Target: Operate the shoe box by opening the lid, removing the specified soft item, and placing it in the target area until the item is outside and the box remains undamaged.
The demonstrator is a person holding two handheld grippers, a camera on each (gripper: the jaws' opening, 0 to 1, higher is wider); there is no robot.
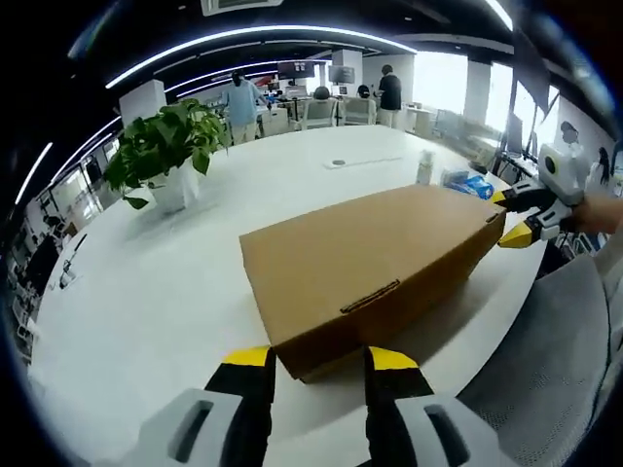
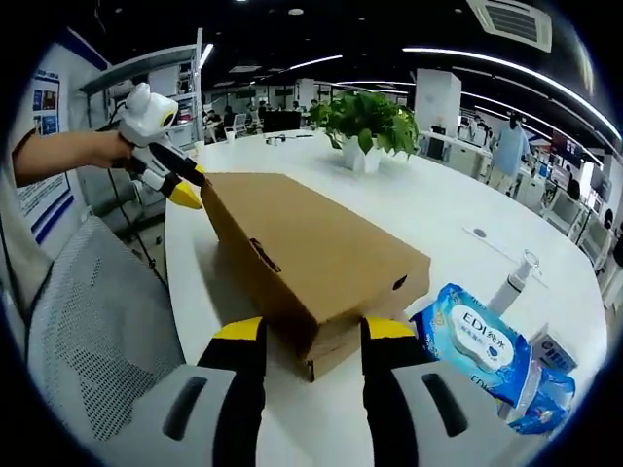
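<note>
Shoe box (image 1: 375, 263) lid still closed; my left claw (image 1: 321, 358) and right claw (image 2: 303, 329), both spread, flank opposite box ends, next lift lid.

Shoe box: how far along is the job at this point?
Nothing looks done yet: the shoe box sits on the white table with its lid closed and no soft item out. In hand: the left gripper and right gripper are open at opposite ends of the box, seemingly about to work the lid. Left: opening the lid, removing the item, placing it in the target area.
</note>
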